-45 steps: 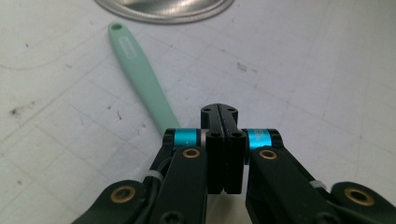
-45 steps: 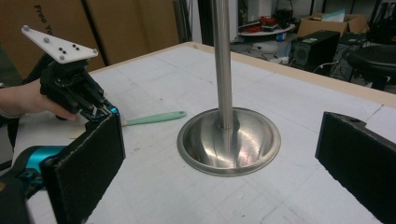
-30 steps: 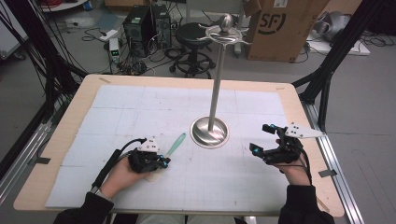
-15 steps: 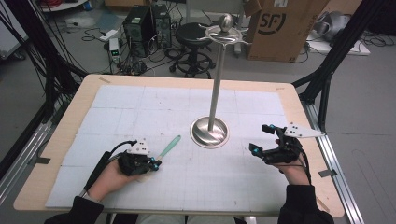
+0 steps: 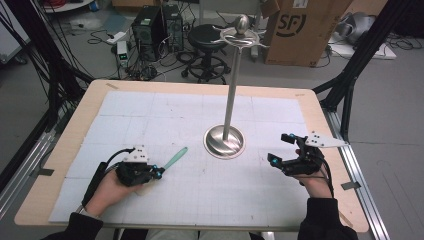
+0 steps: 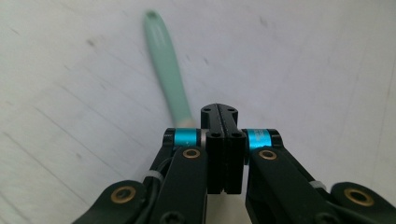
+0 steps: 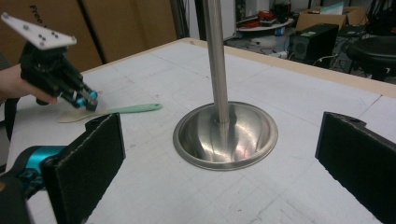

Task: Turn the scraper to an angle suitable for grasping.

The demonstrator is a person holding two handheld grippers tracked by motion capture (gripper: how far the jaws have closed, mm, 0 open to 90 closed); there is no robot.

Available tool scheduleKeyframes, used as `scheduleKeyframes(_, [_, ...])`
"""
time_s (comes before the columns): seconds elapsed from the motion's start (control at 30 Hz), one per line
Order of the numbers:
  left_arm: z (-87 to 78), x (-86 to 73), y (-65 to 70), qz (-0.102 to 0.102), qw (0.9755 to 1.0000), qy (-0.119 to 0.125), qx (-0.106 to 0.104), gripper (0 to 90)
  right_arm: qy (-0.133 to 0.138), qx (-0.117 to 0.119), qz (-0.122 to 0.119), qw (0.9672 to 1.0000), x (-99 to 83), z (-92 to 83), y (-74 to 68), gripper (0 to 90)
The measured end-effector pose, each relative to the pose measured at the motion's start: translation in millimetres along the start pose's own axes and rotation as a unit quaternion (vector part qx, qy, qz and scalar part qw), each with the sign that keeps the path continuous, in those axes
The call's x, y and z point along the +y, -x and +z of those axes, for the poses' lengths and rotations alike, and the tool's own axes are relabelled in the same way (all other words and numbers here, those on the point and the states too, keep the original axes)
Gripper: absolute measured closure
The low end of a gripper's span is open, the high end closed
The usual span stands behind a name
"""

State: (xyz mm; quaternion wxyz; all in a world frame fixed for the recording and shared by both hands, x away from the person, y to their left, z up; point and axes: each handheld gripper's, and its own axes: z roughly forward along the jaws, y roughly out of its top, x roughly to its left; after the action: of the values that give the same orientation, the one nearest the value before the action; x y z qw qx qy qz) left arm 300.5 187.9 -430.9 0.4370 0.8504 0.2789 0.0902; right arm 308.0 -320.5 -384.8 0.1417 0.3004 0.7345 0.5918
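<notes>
High view. Left gripper [image 5: 159, 173]: one, black with blue bands, held low over the worktop [image 5: 60, 185] in a hand coming from the near edge, pointing right and away. Fingers closed together; whether they pinch anything cannot be told here. Spatula [image 5: 174, 158]: one, mint-green handle, slim and rounded, lying flat and running on from the left fingertips toward the stand. Right gripper [image 5: 281, 148]: one, black, grey three-cornered plate on top, held level, pointing left; fingers wide apart, nothing between them. Stand [image 5: 230, 95]: one, polished metal, round dished base, thin upright pole, ball and ring top, between the two grippers, apart from both.

Left gripper view. Fingers [image 6: 232, 130]: two, matte black, pressed flat together with no gap, nothing seen between them. Spatula handle [image 6: 166, 74] smooth and tapered, lies just left of the fingertips, its near end passing under them; contact cannot be told.

Right gripper view. Fingers [image 7: 359, 158]: two, black textured pads, far apart, empty. Stand base [image 7: 225, 135] sits ahead between them, on white gridded matting. Spatula [image 7: 126, 110] shows a pale wooden blade beneath the left gripper [image 7: 88, 100].
</notes>
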Motion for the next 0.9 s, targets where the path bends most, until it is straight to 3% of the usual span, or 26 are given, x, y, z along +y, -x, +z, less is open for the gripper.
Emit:
scheduleKeyframes(0.07, [-1.5, 5.5, -3.1, -0.016, 0.9993, 0.031, 0.015, 89.7, -0.002, -0.001, 0.002, 1.0, -0.1, 0.6, -0.1, 0.4])
scheduleKeyframes(0.1, [0.0, 8.5, -4.2, -0.018, 0.999, 0.034, 0.023, 89.8, -0.002, 0.0, 0.0, 1.0, -0.3, 1.1, 0.2, 0.4])
scheduleKeyframes(0.27, [21.3, 17.3, -13.0, -0.02, 0.9986, 0.022, 0.043, 89.7, -0.004, 0.002, 0.002, 1.0, -0.9, 1.7, 0.1, 0.4])
scheduleKeyframes(0.33, [30.7, 18.8, -17.6, -0.034, 0.998, 0.027, 0.047, 89.7, -0.003, 0.001, 0.003, 1.0, -0.8, 0.8, 0.3, 0.4])
scheduleKeyframes(0.53, [50.3, 16.3, -30.9, -0.058, 0.9968, 0.008, 0.055, 89.7, 0.002, -0.001, 0.008, 1.0, -1.0, -0.4, 2.9, 0.4])
scheduleKeyframes(0.67, [50.8, 17.3, -27.8, -0.049, 0.9978, 0.0, 0.046, 89.7, -0.002, 0.0, 0.01, 0.9999, -2.2, 0.7, 3.6, 0.4])
scheduleKeyframes(0.77, [51.5, 22.4, -20.1, -0.016, 0.9983, -0.021, 0.051, 89.8, -0.005, 0.0, 0.009, 0.9999, -2.5, 1.7, 3.1, 0.4])
scheduleKeyframes(0.9, [55.1, 26.1, -8.4, 0.007, 0.9989, -0.034, 0.032, 89.7, -0.007, 0.0, 0.007, 1.0, -2.5, 2.2, 2.2, 0.3])
